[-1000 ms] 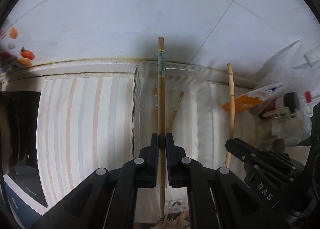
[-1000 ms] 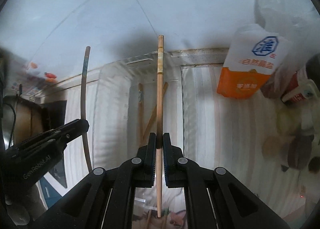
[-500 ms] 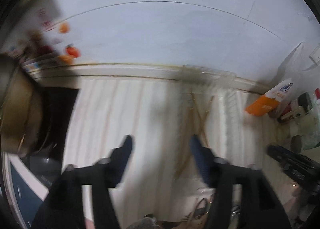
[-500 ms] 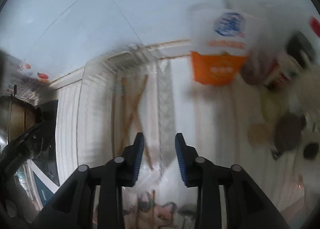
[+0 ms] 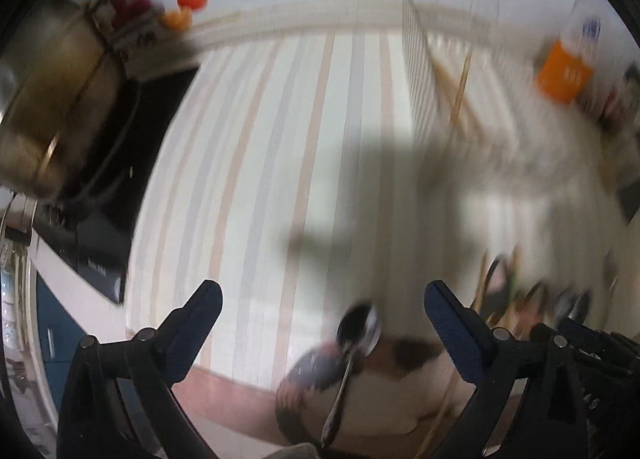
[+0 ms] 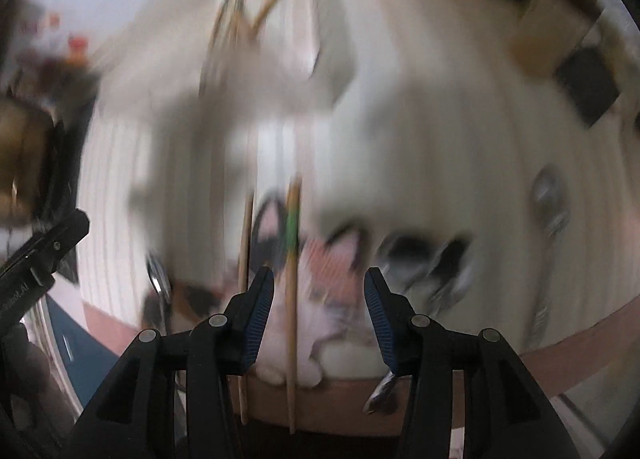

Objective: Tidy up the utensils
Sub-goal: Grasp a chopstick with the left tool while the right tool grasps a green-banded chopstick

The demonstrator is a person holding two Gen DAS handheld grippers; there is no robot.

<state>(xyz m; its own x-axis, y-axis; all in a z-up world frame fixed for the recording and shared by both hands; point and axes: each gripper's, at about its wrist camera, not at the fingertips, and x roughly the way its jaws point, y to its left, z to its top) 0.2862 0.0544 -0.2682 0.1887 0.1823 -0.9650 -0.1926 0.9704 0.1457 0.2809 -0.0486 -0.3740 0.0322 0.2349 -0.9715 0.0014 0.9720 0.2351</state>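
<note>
Both tongs empty: my left gripper gapes wide above a spoon, my right gripper half-open astride a chopstick, lined up because loose utensils lie here.

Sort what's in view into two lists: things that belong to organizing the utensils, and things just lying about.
Belongs to the job:
spoon
green-banded chopstick
plain chopstick
second spoon
clear tray holding chopsticks

Just lying about:
orange-and-white bag
pot
striped mat
</note>
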